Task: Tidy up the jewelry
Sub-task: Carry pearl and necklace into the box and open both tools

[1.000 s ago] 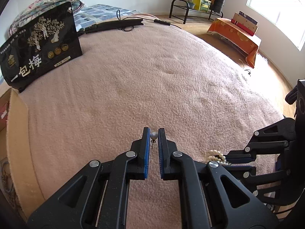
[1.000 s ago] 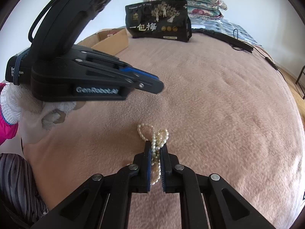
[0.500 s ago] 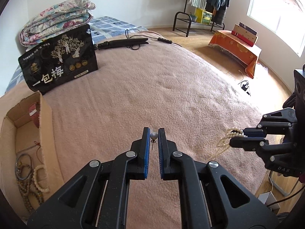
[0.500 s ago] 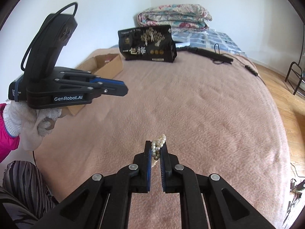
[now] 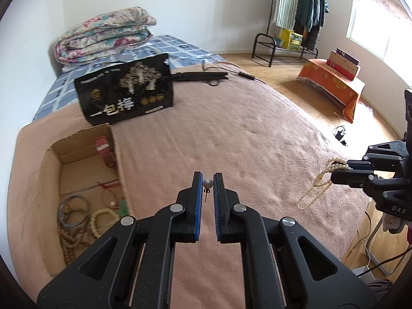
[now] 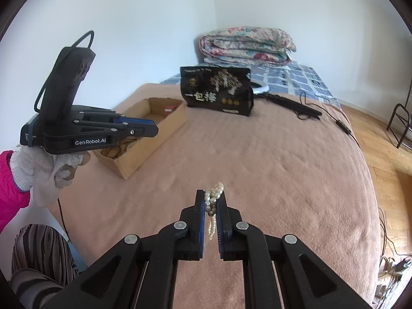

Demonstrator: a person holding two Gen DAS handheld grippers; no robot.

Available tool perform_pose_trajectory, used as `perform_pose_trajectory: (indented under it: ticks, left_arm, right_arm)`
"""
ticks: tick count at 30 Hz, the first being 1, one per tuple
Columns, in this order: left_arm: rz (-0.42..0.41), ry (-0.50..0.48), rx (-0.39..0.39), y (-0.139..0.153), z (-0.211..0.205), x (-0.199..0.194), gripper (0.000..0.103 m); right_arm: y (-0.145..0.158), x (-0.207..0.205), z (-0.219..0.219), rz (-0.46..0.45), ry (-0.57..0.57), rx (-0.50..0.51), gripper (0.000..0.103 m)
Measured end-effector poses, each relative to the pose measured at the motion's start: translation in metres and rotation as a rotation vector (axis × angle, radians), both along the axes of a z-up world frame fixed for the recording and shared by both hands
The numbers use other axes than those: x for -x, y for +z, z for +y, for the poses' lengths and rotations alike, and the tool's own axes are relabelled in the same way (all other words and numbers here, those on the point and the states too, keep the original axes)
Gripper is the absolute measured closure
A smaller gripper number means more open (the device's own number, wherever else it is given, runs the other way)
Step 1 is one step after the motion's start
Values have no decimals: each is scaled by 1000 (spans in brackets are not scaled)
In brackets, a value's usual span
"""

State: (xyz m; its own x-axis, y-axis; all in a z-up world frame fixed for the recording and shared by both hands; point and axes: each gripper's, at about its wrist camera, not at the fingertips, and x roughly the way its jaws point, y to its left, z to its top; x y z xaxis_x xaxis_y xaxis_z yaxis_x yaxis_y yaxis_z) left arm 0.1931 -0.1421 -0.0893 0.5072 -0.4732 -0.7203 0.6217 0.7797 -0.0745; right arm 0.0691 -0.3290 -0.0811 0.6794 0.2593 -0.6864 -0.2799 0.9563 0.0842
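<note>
The left tongs clench a pearl stud earring above the bed, right of the cardboard box. The right tongs pinch a looped pearl necklace, farther right of the box. Beyond the box stands a black bag.

My left gripper is matte black plastic with blue pads lining its fingers, white "GenRobot.AI" lettering on its side, and a tall black housing on top from which a thin black cable loops. Silver screw heads dot the linkages. The right gripper has the same black build, marked "DAS" below. Beneath the left gripper I see a white knit glove, a bright pink sleeve and striped brown trousers.
</note>
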Motion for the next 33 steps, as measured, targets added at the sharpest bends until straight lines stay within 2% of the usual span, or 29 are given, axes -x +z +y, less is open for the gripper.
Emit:
perform_pose_trajectory:
  ticks: [11, 16, 33]
  left_arm:
    - [-20, 121, 3, 11, 77, -20, 97]
    - [-21, 169, 27, 12, 106, -33, 97]
    - [12, 244, 41, -5, 157, -85, 97]
  right_arm:
    - [26, -28, 61, -49, 102, -12, 98]
    - [32, -42, 86, -57, 141, -26, 98]
    - [38, -95, 174, -50, 254, -28, 97]
